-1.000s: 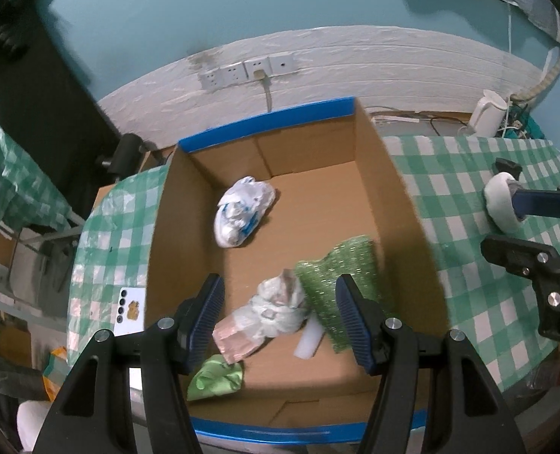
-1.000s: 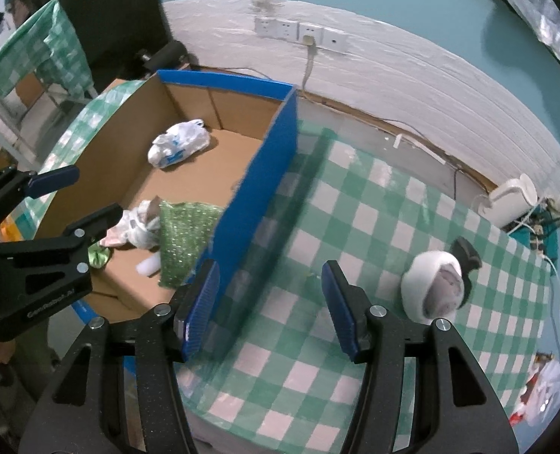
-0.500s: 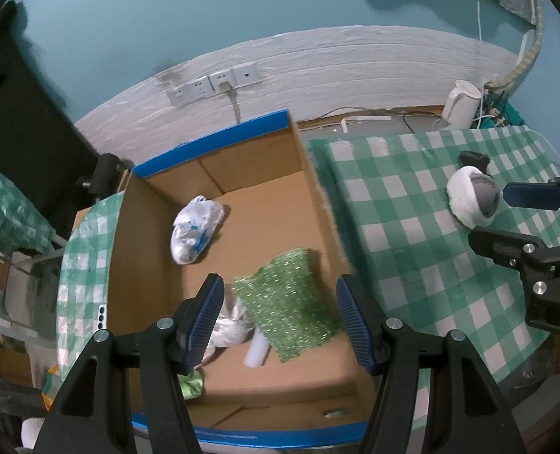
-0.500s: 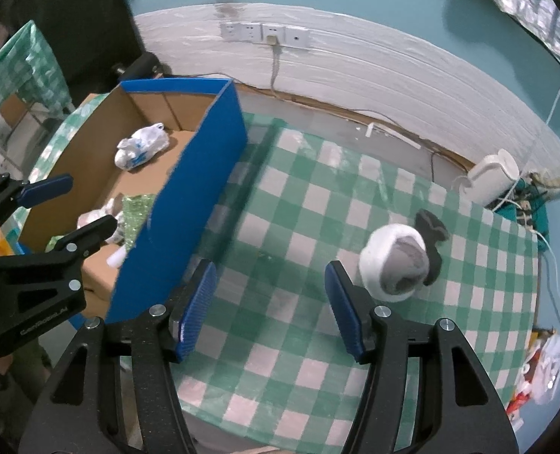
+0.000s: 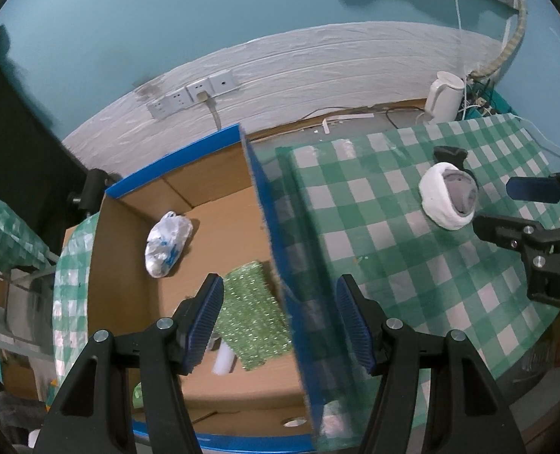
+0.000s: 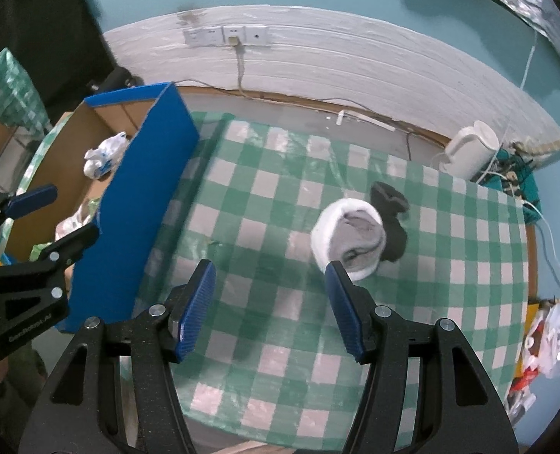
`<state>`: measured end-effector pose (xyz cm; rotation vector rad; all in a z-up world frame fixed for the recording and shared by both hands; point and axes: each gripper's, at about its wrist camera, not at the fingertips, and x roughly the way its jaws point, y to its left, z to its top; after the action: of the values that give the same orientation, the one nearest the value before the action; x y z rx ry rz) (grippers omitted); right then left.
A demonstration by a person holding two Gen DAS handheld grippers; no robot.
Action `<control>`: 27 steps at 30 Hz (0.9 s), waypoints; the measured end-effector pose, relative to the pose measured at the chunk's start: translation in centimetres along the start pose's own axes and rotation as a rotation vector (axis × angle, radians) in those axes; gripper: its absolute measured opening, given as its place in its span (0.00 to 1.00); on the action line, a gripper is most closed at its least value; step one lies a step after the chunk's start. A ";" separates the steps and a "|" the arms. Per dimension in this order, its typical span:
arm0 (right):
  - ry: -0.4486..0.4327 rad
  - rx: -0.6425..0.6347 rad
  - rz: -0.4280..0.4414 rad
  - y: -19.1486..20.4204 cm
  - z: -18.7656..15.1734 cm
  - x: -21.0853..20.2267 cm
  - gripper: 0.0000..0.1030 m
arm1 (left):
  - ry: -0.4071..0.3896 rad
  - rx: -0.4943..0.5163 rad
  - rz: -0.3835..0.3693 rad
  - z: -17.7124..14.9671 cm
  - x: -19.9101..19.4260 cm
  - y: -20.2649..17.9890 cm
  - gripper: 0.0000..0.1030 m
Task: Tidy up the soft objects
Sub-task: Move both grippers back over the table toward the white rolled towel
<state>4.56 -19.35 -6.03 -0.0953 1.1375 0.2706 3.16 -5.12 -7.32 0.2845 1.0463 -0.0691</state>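
- Socks first: from the left wrist view, the rolled white-and-grey sock bundle sits on the green checked tablecloth, well apart from the cardboard box, with a dark sock touching it on the far side.
- Left gripper has its fingers spread wide and nothing between them; it hovers over the box's blue right wall.
- Box contents from here: 1 crumpled white plastic bag near the back, 1 sparkly green cloth by the right wall, a small white cylinder touching the cloth's near edge, plus a scrap of something green low at the left, mostly hidden.
- Right gripper pokes in at the right edge, just beside the bundle.

- Right wrist view: right gripper's fingers are also spread and empty, with the right fingertip just beside the bundle's near edge.
- My guess is we're at the reach-for-the-next-item step, not yet grabbed. Next move would need shifting right so the bundle sits between both fingers, then closing gently since it's squishy.
- The dark sock looks likely to get left behind or dragged, so that's probably a 2nd trip.
- Box shows the same bag, rest mostly blocked by the wall.
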 end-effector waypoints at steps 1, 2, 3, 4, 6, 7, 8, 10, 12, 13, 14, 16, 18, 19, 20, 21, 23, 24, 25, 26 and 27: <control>-0.001 0.008 -0.002 -0.4 0.0 0.0 0.59 | -0.001 0.006 -0.001 0.1 0.0 -0.4 0.62; -0.001 0.015 -0.004 -0.7 -0.1 -0.1 0.59 | -0.001 0.012 -0.002 0.2 0.0 -0.8 0.62; 0.000 0.024 -0.008 -1.2 -0.2 0.0 0.59 | -0.001 0.017 -0.003 0.3 0.0 -1.2 0.62; 0.000 0.029 -0.009 -1.5 -0.2 0.0 0.59 | 0.000 0.021 -0.006 0.4 0.0 -1.6 0.62; 0.002 0.041 -0.015 -2.2 -0.3 0.1 0.59 | 0.004 0.028 -0.014 0.6 0.1 -2.4 0.62; 0.004 0.047 -0.017 -2.6 -0.4 0.2 0.59 | 0.005 0.029 -0.018 0.7 0.1 -2.7 0.62; 0.006 0.052 -0.019 -2.9 -0.4 0.2 0.59 | 0.007 0.031 -0.021 0.8 0.2 -3.0 0.62; 0.008 0.064 -0.027 -3.7 -0.5 0.4 0.59 | 0.011 0.035 -0.026 1.0 0.4 -3.7 0.62; 0.013 0.075 -0.032 -4.4 -0.6 0.6 0.59 | 0.016 0.040 -0.037 1.4 0.7 -4.4 0.62; 0.016 0.081 -0.037 -4.8 -0.7 0.8 0.59 | 0.021 0.044 -0.042 1.6 0.9 -4.8 0.62; 0.020 0.086 -0.041 -5.2 -0.7 1.0 0.59 | 0.023 0.046 -0.045 1.8 1.1 -5.1 0.62; 0.030 0.097 -0.050 -5.9 -0.7 1.4 0.59 | 0.028 0.049 -0.048 2.1 1.5 -5.7 0.63; 0.037 0.107 -0.057 -6.6 -0.6 1.7 0.59 | 0.031 0.052 -0.048 2.4 1.8 -6.2 0.63; 0.040 0.111 -0.060 -6.9 -0.6 1.9 0.59 | 0.033 0.055 -0.048 2.6 2.0 -6.5 0.63; 0.042 0.114 -0.061 -7.2 -0.5 2.1 0.59 | 0.033 0.057 -0.048 2.8 2.2 -6.7 0.63; 0.044 0.118 -0.063 -7.4 -0.3 2.3 0.59 | 0.034 0.060 -0.047 3.0 2.5 -7.0 0.63; 0.043 0.125 -0.069 -8.0 0.1 2.6 0.59 | 0.039 0.063 -0.044 3.2 2.9 -7.3 0.63; 0.042 0.126 -0.070 -8.2 0.2 2.7 0.59 | 0.042 0.064 -0.046 3.4 3.2 -7.5 0.63; 0.042 0.130 -0.072 -8.5 0.4 2.9 0.59 | 0.045 0.064 -0.047 3.5 3.4 -7.6 0.63; 0.041 0.134 -0.074 -8.7 0.6 3.0 0.59 | 0.047 0.065 -0.047 3.6 3.7 -7.8 0.63; 0.040 0.139 -0.075 -9.0 0.9 3.2 0.59 | 0.049 0.064 -0.048 3.7 3.9 -7.9 0.63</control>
<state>8.95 -27.34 -9.10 -0.0211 1.1868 0.1230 6.77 -13.36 -10.53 0.3211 1.1013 -0.1394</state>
